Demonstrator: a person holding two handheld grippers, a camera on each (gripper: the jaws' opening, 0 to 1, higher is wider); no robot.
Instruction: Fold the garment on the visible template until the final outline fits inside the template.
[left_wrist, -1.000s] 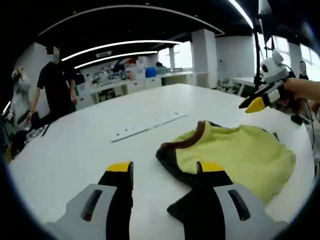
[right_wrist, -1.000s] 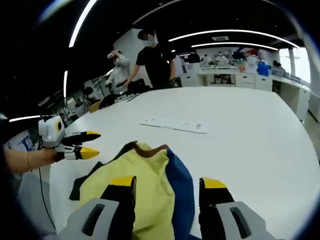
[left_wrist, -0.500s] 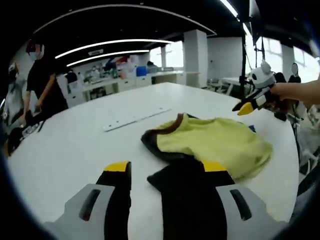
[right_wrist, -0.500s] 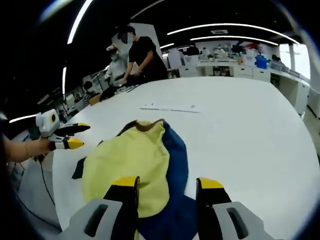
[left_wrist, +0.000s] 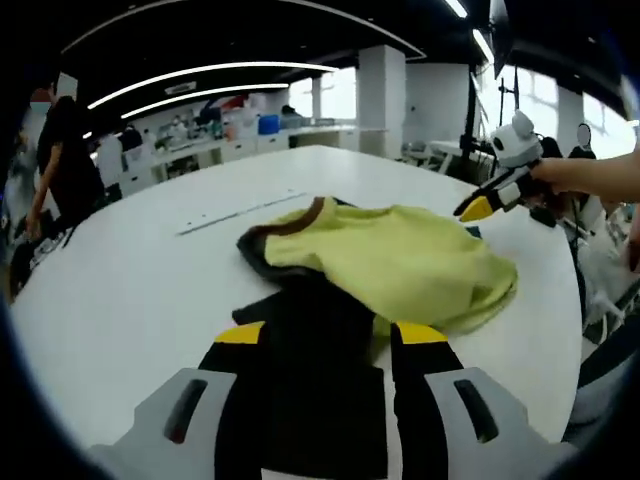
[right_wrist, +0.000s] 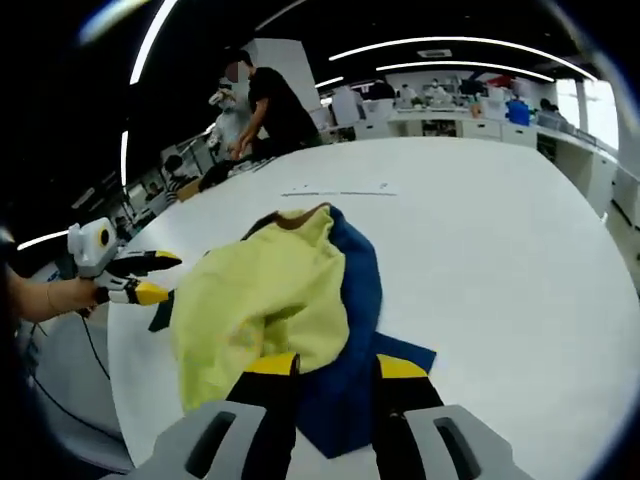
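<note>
White round table (left_wrist: 120, 290) in an open-plan office, curved strip lights overhead, desks and shelves along the far wall. Garment (left_wrist: 400, 262) lies bunched near the table's edge: yellow body on top, brown collar trim toward the table's middle, dark panel spread toward the left gripper, blue layer (right_wrist: 355, 290) showing under the yellow in the right gripper view. Template outline can't be made out on the table.

Left gripper (left_wrist: 331, 335): yellow-tipped jaws spread apart, dark fabric of the garment lying between them and running down past the tips; whether the tips touch the cloth can't be told. Same gripper shows in the right gripper view (right_wrist: 150, 278) at the left edge, held in a hand (right_wrist: 60, 297), tips just beside the garment's dark corner.

Right gripper (right_wrist: 336, 367): jaws narrowly parted, blue fabric lying between the tips, not clearly pinched. In the left gripper view it (left_wrist: 478, 206) comes in from the right, held by a hand (left_wrist: 590, 178), yellow tip close above the yellow cloth's far edge.

Long white strip (left_wrist: 240, 208) lies flat on the table beyond the garment, well apart from it. Person in black (right_wrist: 270, 100) stands at the far side of the table, bent over items there
</note>
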